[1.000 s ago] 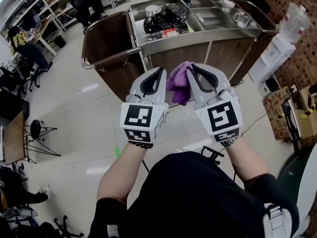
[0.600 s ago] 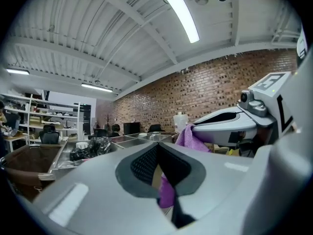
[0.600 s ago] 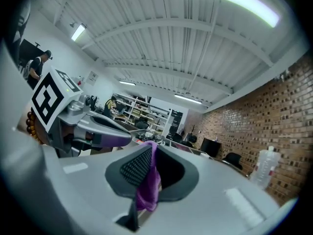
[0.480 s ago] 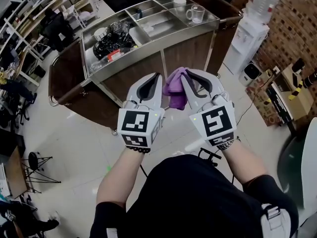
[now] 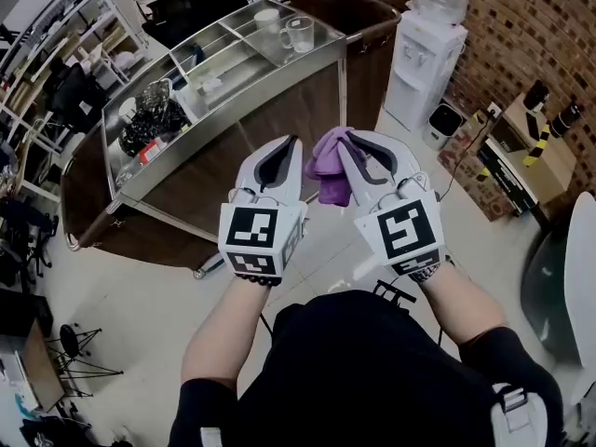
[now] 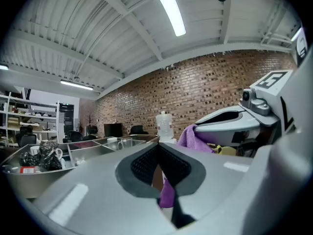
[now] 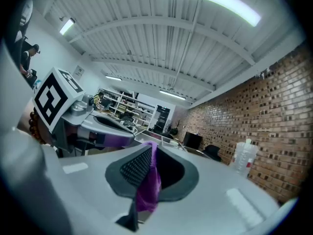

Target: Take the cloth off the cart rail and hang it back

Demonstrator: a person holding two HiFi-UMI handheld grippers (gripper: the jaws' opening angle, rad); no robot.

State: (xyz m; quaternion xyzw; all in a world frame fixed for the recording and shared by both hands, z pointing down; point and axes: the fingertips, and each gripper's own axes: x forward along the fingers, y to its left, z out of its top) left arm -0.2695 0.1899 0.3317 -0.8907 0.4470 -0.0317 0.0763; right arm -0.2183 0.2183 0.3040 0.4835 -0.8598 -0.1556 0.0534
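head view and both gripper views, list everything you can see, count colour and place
cloth: one, purple, held between both grippers
cart: one, steel top, brown sides, ahead left
glass mug: one, clear, cart's far tray
cup: one, white, left of mug
crumpled bundle: one, black, cart's left compartment
water dispenser: one, white, right of cart
brick wall: one, red-brown, far right
left gripper: one, white, shut on cloth
right gripper: one, white, shut on cloth
forearms: two, bare, bottom centre
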